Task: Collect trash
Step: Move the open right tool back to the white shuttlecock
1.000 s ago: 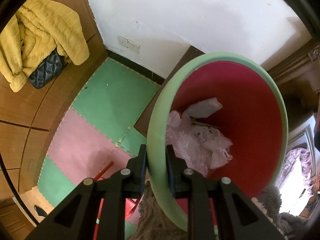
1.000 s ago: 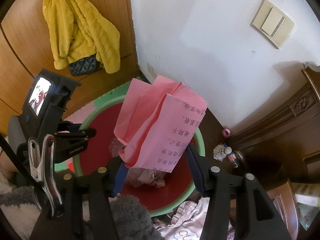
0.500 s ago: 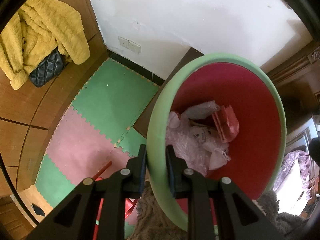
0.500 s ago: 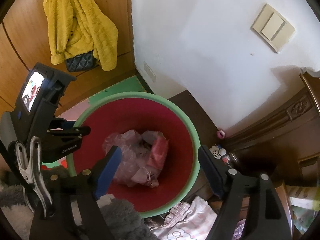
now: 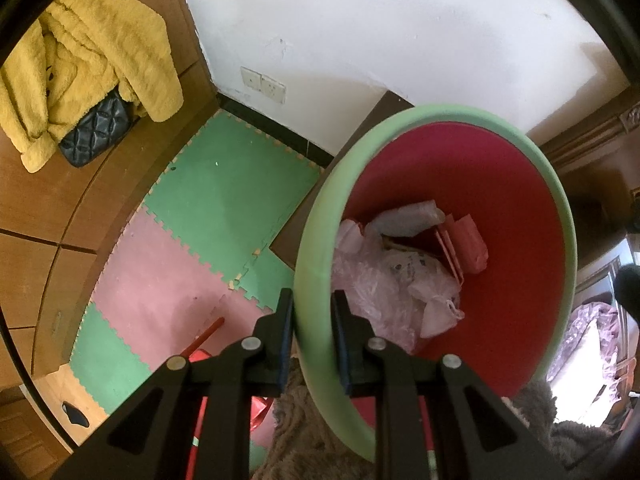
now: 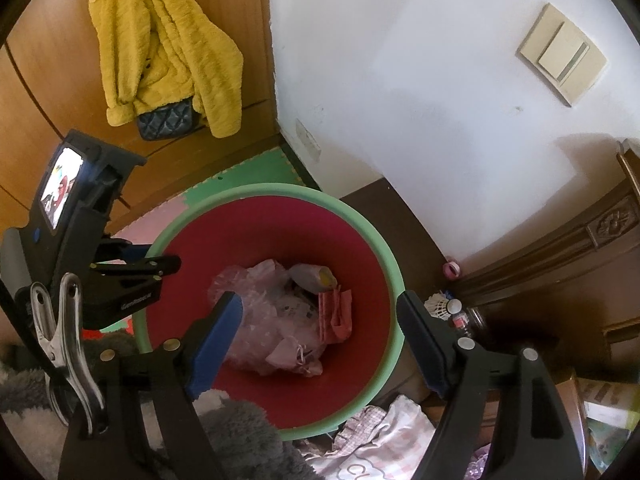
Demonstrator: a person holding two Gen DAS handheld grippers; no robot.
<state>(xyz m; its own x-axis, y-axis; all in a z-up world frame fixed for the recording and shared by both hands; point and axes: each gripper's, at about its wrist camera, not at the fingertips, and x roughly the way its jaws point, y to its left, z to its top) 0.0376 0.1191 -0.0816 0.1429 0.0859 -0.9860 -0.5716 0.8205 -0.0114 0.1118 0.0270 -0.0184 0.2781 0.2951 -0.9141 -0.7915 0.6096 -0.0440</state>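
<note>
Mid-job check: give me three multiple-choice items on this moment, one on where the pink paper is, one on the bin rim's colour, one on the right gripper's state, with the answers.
1. Where is the folded pink paper?
A. between the right gripper's fingers
B. inside the bin, on the plastic bags
C. on the foam floor mats

2. What colour is the bin's rim?
A. light green
B. yellow
C. black

3. How does the right gripper stand?
A. shut on the bin rim
B. shut on a bag
C. open and empty, above the bin

Answers: 1 B, the paper lies beside the bottle on the bags. 2 A, a green ring runs around the red inside, where the left gripper clamps it. 3 C, its jaws stand wide apart with nothing between them.
</note>
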